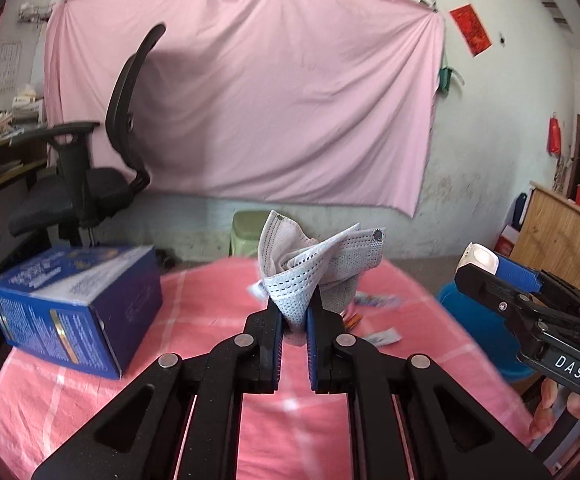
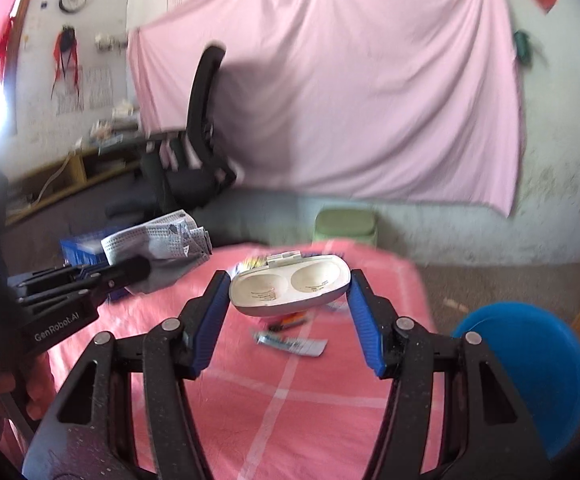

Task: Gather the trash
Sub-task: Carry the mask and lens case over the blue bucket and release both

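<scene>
My left gripper is shut on a crumpled grey-white face mask and holds it above the pink-clothed table. The mask also shows in the right wrist view, with the left gripper at the left. My right gripper is shut on a white plastic two-cup case, held by its ends above the table. In the left wrist view the right gripper sits at the right with the white case in it. Small wrappers lie on the cloth.
A blue cardboard box lies on the table's left side. A blue bin stands on the floor to the right of the table. A black office chair and a green stool stand behind, before a pink sheet on the wall.
</scene>
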Motion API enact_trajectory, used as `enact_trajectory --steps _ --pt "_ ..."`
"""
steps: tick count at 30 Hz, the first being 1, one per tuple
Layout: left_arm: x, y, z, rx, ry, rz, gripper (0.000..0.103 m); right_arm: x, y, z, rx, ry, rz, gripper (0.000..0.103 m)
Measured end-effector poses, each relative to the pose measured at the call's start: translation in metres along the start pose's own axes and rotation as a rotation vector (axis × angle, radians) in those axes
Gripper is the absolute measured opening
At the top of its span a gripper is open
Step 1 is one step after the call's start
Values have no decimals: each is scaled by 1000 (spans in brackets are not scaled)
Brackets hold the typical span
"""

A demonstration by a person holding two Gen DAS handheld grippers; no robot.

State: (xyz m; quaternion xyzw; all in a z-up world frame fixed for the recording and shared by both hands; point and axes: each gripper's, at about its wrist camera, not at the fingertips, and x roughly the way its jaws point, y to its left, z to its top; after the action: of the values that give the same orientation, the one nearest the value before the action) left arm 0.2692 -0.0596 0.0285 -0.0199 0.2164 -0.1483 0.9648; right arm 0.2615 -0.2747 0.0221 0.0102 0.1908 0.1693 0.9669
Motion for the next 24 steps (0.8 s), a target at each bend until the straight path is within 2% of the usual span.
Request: enact_trajectory --steps 5,13,19,24 --pt "-16 -39 20 42 -96 -41 8 -41 -12 15 -13 -126 -70 79" --pt "-20 -111 47 105 -197 -149 8 -89 -48 19 -5 -239 -188 79" --pt "0 -166 51 151 -176 -242 8 -114 -94 5 46 -261 -303 80" --pt "33 -201 45 158 -62 -313 8 -118 -128 -14 118 -218 -367 80"
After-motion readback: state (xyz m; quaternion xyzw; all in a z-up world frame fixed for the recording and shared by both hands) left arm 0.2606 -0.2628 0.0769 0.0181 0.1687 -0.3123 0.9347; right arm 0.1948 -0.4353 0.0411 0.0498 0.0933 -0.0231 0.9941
